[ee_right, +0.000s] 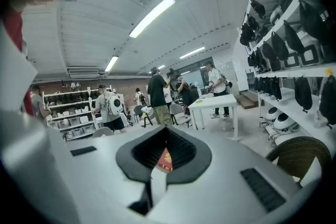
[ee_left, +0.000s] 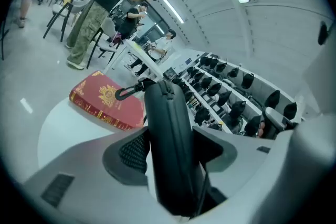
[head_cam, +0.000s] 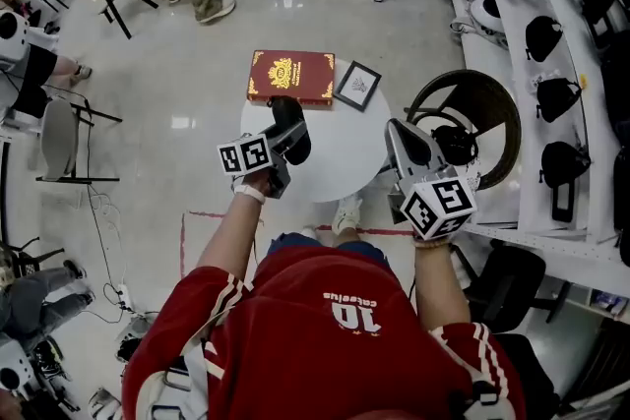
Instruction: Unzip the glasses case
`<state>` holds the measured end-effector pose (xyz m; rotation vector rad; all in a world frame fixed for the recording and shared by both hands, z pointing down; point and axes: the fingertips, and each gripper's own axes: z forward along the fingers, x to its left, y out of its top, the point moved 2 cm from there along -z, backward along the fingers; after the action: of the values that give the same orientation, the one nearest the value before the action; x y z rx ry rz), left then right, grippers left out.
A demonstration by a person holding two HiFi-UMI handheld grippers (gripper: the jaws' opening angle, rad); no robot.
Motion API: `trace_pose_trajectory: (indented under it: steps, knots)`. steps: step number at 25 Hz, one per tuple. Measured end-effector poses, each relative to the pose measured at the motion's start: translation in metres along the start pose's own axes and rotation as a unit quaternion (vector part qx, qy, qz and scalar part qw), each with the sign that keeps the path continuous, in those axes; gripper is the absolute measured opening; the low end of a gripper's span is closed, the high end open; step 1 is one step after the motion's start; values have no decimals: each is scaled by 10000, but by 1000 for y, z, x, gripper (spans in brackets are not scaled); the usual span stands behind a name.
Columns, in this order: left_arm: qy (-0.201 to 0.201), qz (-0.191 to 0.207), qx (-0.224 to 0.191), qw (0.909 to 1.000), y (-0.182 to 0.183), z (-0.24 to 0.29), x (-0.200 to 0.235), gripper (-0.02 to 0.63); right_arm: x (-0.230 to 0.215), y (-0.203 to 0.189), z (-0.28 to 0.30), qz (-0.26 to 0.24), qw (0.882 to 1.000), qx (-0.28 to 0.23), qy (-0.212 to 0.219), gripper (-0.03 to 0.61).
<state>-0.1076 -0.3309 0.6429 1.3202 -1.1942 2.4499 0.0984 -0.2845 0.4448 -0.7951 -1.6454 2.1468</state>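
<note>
The case [ee_left: 168, 134] stands on edge between the jaws of the left gripper [head_cam: 285, 145], which are spread wide and press on its two broad sides, with the zip seam on the upper edge. It hangs in the air, clear of the table [ee_left: 63, 128] below. That hold is the first risk: the pads squeeze smooth, curved shells near one end only, so a tug along the seam could twist the case or slide it out. It would then drop onto the table or the book [ee_left: 107, 99] beyond the tips. Squeezing the halves together may also make the zip drag. At the case's far end a dark loop [ee_left: 126, 93] sticks out. I cannot tell whether it is the zip pull or only a clip, and seizing the wrong one would open nothing. The right gripper [head_cam: 402, 138], off to the side, is closed and empty, and must open before it can pinch anything.
</note>
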Motion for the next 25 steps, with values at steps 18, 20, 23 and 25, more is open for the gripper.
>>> trace_pose_trajectory:
  steps: [18, 20, 23, 25]
  knots:
    - [-1960, 782, -1144, 9708, 77, -118, -147, 258, 77, 39, -29, -503, 9969, -571, 180, 14]
    - [-2212, 656, -1161, 9661, 83, -131, -161, 256, 85, 43, -32, -570, 9961, -643, 222, 14]
    - [-2569, 606, -1205, 9570, 90, -148, -183, 256, 95, 49, -38, -673, 9943, -786, 269, 14]
    - [-2766, 650, -1222, 9510, 93, -157, -196, 255, 102, 52, -42, -717, 9930, -877, 318, 14]
